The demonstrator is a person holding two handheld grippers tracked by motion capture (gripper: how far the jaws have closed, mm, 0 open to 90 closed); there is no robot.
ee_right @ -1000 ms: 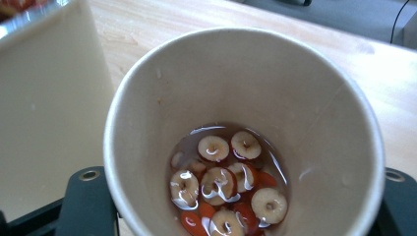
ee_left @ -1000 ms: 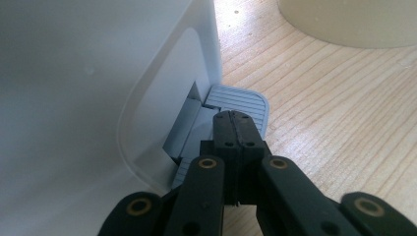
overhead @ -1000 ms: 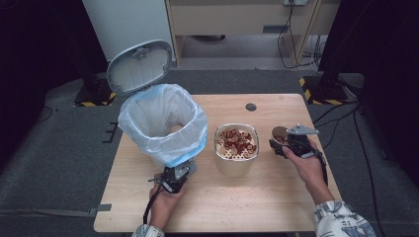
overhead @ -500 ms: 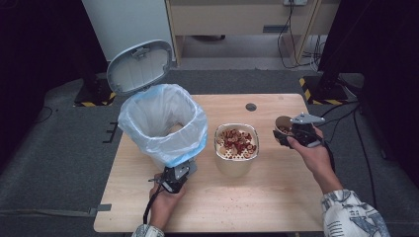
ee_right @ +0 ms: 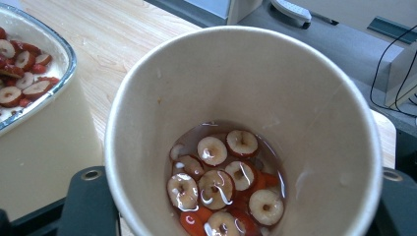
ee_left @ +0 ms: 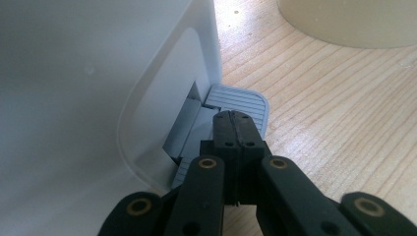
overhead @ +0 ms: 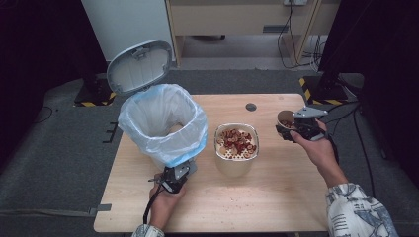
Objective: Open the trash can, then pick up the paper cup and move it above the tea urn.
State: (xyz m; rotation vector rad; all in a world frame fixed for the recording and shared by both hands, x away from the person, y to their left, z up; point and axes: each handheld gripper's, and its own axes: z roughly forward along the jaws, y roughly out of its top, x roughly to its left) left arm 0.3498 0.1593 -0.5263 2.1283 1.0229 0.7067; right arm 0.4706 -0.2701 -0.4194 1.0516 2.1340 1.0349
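A white pedal bin (overhead: 163, 123) lined with a pale blue bag stands on the left of the wooden table (overhead: 276, 197), its grey lid (overhead: 141, 66) raised. My left gripper (overhead: 173, 178) is shut, and its tips (ee_left: 237, 120) rest on the bin's grey pedal (ee_left: 241, 101). My right gripper (overhead: 296, 129) is shut on a paper cup (overhead: 285, 120), held above the table's right side. The cup (ee_right: 246, 123) holds sliced red dates in liquid. A cream bowl (overhead: 234, 165) with a strainer of date slices sits between bin and cup.
A small black disc (overhead: 251, 106) lies on the table behind the bowl. The bowl's wall (ee_right: 44, 137) stands just left of the cup in the right gripper view. Dark stands and cables flank the table on the grey floor.
My right gripper has lifted the paper cup and carried it a little back and to the right, away from the bowl. The left gripper has stayed on the pedal.
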